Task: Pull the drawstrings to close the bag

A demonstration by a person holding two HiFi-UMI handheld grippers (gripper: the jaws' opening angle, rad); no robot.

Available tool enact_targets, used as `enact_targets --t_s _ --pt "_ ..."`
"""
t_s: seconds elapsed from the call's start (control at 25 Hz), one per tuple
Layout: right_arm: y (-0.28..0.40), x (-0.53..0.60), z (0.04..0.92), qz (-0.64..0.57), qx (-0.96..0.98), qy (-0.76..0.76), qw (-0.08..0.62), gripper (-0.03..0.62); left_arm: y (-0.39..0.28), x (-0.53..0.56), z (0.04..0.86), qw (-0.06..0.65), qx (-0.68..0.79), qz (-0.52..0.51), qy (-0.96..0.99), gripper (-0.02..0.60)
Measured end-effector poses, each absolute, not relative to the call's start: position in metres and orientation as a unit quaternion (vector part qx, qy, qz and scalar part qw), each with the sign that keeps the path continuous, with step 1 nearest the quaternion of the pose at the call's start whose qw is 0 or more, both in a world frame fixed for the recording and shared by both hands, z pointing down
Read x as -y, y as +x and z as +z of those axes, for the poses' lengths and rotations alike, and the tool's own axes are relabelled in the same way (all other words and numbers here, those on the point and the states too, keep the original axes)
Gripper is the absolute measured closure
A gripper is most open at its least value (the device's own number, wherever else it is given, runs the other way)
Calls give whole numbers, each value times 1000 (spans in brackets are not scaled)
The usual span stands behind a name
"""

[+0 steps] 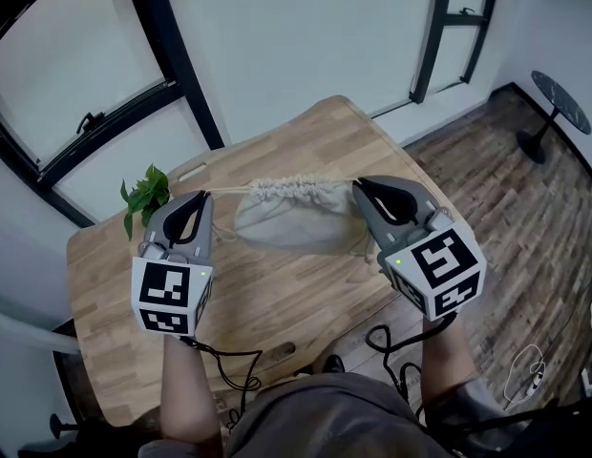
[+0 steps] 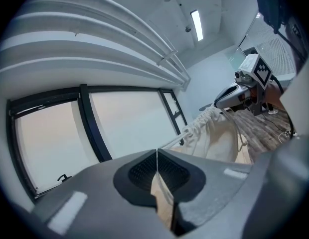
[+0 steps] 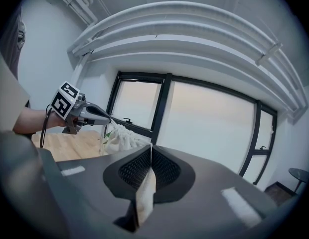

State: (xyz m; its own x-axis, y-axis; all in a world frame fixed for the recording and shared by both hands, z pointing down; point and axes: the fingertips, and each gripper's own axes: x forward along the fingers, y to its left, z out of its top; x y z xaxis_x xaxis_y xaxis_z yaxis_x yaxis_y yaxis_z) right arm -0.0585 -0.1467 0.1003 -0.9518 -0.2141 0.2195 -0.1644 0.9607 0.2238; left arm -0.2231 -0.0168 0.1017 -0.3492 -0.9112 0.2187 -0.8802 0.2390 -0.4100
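Note:
A beige cloth bag [image 1: 291, 222] hangs over the wooden table [image 1: 277, 299], its mouth gathered into tight pleats [image 1: 286, 191]. One drawstring [image 1: 229, 191] runs taut from the pleats to my left gripper [image 1: 206, 197], which is shut on it. On the other side my right gripper [image 1: 357, 185] is shut on the other drawstring. In the left gripper view the string [image 2: 170, 142] leaves the closed jaws toward the bag [image 2: 214, 133] and the right gripper [image 2: 230, 96]. The right gripper view shows the bag [image 3: 119, 136] and the left gripper [image 3: 97, 115] beyond its closed jaws.
Green plant leaves [image 1: 143, 197] lie at the table's far left edge. Black-framed windows [image 1: 172, 55] line the wall behind. A black round stool [image 1: 556, 103] stands on the wood floor at right. A black cable [image 1: 229, 363] hangs by the table's near edge.

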Motion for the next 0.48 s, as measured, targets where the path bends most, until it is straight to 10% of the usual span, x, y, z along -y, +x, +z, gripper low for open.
enact_targets --t_s 0.48 --pt "-55 142 98 -102 982 101 119 559 -221 11 97 39 -785 -239 -570 574"
